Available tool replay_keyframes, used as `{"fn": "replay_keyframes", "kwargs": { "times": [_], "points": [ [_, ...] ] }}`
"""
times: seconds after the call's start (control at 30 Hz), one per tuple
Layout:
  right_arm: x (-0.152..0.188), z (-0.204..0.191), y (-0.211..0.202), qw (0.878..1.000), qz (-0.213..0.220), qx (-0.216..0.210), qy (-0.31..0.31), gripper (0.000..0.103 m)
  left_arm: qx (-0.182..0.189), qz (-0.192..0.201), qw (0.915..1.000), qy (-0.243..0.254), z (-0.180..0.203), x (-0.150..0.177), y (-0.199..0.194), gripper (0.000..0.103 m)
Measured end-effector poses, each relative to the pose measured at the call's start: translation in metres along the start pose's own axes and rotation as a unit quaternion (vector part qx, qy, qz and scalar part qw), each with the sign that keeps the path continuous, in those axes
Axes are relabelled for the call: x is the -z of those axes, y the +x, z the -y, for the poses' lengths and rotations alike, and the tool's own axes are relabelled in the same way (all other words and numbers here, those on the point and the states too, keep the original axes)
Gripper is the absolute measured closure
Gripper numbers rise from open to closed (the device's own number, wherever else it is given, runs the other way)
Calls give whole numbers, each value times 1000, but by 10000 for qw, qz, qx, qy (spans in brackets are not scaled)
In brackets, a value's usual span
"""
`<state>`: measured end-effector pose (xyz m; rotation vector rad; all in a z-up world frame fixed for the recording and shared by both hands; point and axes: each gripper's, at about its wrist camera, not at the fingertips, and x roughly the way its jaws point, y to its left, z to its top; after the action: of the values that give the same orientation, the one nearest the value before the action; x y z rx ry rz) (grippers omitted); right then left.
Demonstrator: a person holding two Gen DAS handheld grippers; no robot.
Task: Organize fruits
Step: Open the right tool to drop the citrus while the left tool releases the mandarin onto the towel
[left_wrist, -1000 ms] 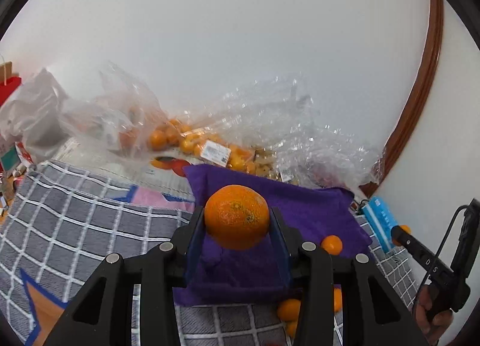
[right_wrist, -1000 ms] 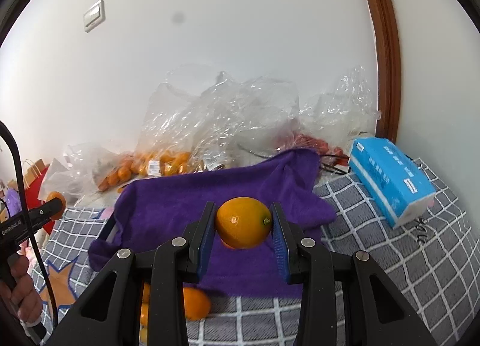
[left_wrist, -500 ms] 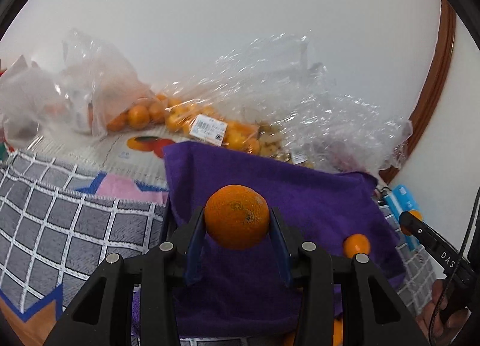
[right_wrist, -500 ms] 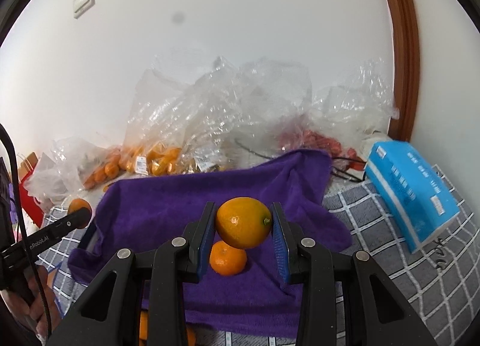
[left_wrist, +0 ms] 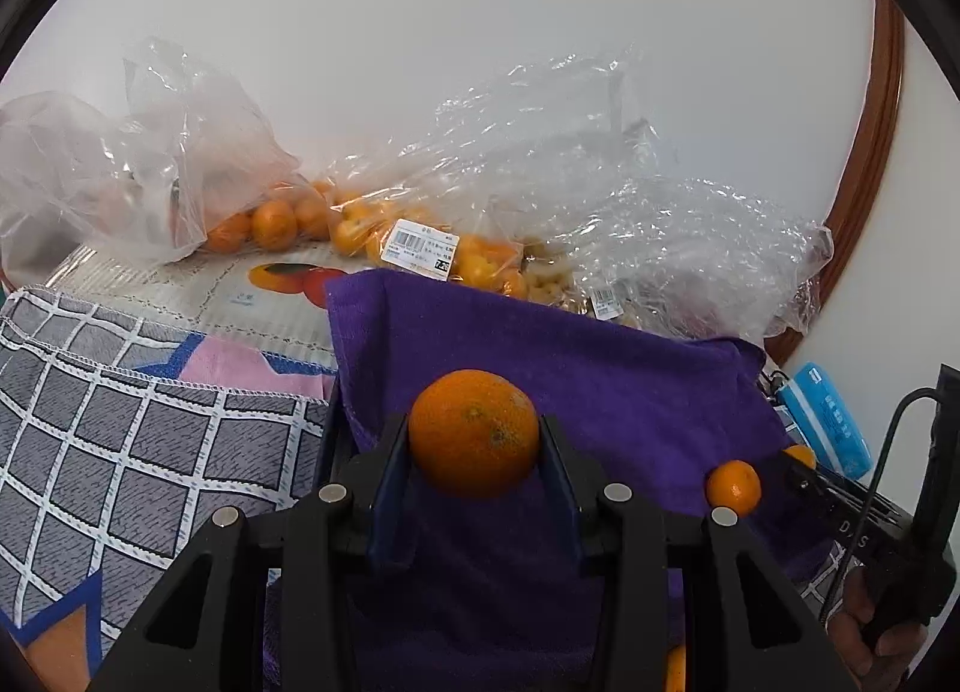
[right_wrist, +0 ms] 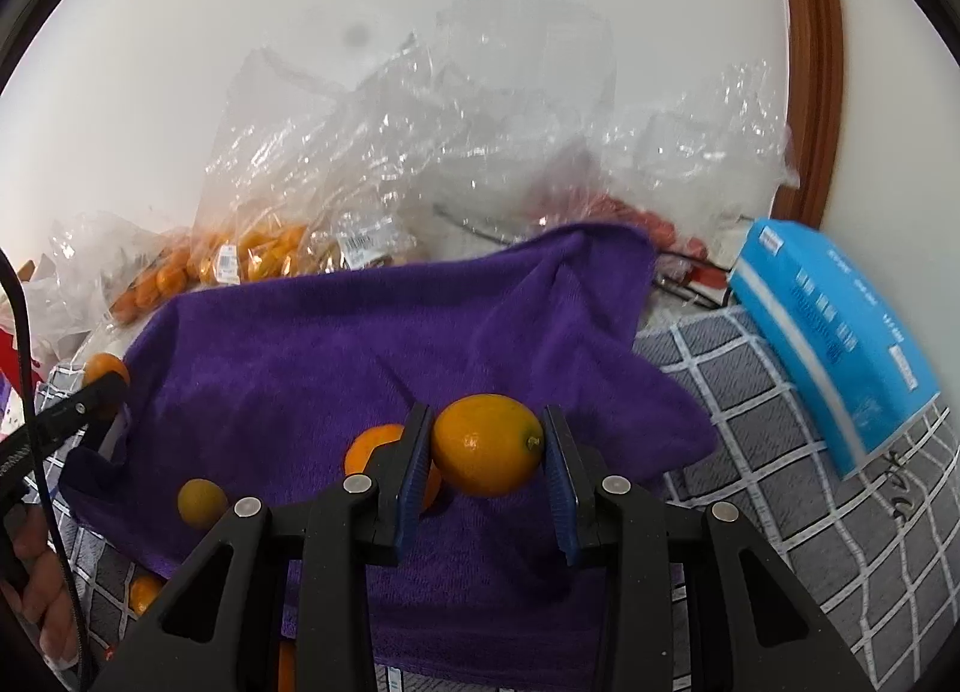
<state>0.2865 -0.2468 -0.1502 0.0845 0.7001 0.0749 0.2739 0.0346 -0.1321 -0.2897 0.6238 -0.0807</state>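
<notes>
One purple towel (right_wrist: 336, 368) is spread over a grey checked cloth (right_wrist: 780, 452), with clear plastic bags (left_wrist: 540, 170) of small orange fruit heaped behind it; the bags cannot be counted reliably through the glare. One blue tissue pack (right_wrist: 834, 332) is seen at the right. Two grippers are held above the towel: the left gripper (left_wrist: 474, 452) is clamped on an orange (left_wrist: 474, 431), the right gripper (right_wrist: 487, 455) on a yellow-orange citrus (right_wrist: 487, 443). Two loose mandarins (right_wrist: 375, 449) are seen on the towel.

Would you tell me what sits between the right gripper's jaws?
A yellow-orange citrus fruit, clamped above the purple towel, shown in the right wrist view.
</notes>
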Motion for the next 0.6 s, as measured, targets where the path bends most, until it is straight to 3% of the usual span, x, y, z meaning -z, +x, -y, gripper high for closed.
{"fn": "replay_keyframes", "kwargs": {
  "times": [0.6],
  "points": [
    [7,4,10,9995,-264,-3,144,67,102,-341,9993,65,2,5,12,63]
  ]
}}
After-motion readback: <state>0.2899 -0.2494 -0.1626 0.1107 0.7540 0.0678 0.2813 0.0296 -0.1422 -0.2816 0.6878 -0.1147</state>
